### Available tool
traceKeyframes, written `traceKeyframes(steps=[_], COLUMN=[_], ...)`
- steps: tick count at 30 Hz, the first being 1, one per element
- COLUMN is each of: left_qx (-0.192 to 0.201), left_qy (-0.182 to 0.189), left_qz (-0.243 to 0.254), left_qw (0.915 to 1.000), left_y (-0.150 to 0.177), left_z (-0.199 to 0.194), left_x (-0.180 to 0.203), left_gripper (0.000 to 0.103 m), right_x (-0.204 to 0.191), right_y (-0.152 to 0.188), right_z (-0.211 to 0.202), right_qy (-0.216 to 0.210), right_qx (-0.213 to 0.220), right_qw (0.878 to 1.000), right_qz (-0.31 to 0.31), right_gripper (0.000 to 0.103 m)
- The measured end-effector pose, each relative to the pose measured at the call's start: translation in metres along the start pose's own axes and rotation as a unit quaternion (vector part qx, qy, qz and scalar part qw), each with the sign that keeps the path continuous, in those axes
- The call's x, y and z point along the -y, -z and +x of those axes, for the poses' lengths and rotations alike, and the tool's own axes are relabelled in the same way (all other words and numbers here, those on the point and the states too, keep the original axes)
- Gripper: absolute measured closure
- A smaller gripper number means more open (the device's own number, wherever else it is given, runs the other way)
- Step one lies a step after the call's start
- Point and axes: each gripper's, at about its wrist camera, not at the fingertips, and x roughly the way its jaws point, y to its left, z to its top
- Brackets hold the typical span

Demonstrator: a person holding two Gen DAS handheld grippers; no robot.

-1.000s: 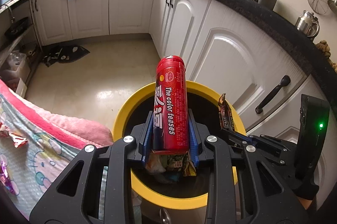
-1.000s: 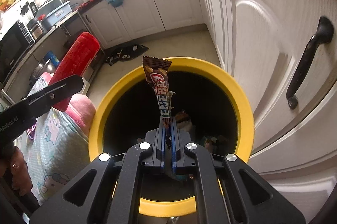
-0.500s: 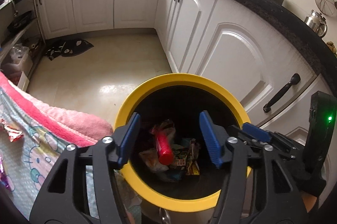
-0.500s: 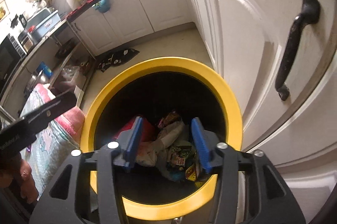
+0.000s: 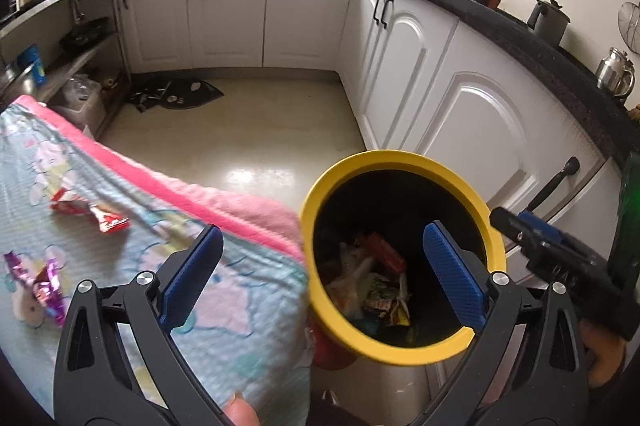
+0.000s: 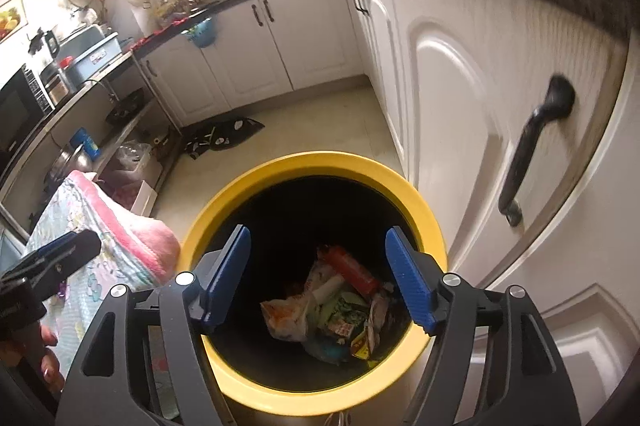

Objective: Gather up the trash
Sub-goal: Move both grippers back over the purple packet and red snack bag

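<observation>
The yellow-rimmed black bin (image 5: pixel 392 157) stands on the floor beside the cloth-covered table (image 5: pixel 120 266). Inside it lie the red can (image 5: pixel 384 252) and several crumpled wrappers (image 5: pixel 380 300). My left gripper (image 5: pixel 322 274) straddles the bin's left rim and the cloth edge; its jaws are opening wide with nothing between them. My right gripper (image 6: pixel 318 266) hovers over the bin (image 6: pixel 320 161), jaws opening and empty, with the red can (image 6: pixel 354 268) far below. On the cloth lie a red wrapper (image 5: pixel 90 214) and a purple wrapper (image 5: pixel 44 286).
White cabinet doors with a black handle (image 6: pixel 532 141) stand close on the bin's right. A dark mat (image 5: pixel 176 93) lies on the tiled floor beyond. A low shelf with pots (image 6: pixel 80 153) runs along the left. A thumb (image 5: pixel 240 410) shows at the bottom edge.
Both grippers have opened. The red can left the left gripper and the candy bar left the right one, both dropping into the bin. The left gripper has swung left toward the cloth.
</observation>
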Motion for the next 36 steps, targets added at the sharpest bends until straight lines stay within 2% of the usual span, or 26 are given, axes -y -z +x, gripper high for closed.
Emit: traceKeyframes(steps=[11,21,36], left_qx=[0.030,0.057,0.079], left_qy=[-0.016,-0.046,-0.094], left_qz=[-0.034,-0.066,-0.133], left_qw=[0.9989,0.9951,0.9835], left_y=[0.017,0.034,0.057], left_z=[-0.045,-0.082,-0.118], left_x=[-0.034,-0.065,-0.133], left_gripper=[0.011,0.011,0.011], right_x=[-0.041,-0.082,-0.163], right_y=[-0.005,-0.002,0.017], right_z=[-0.027,-0.051,-0.068], right_qy=[-0.021,-0.051,-0.116], right_qx=[0.028,0.047,0.046], right_qw=[0.998,0.993,0.975], right_qz=[-0.052,-0.099,-0.186], right_gripper=[0.032,0.031,0.029])
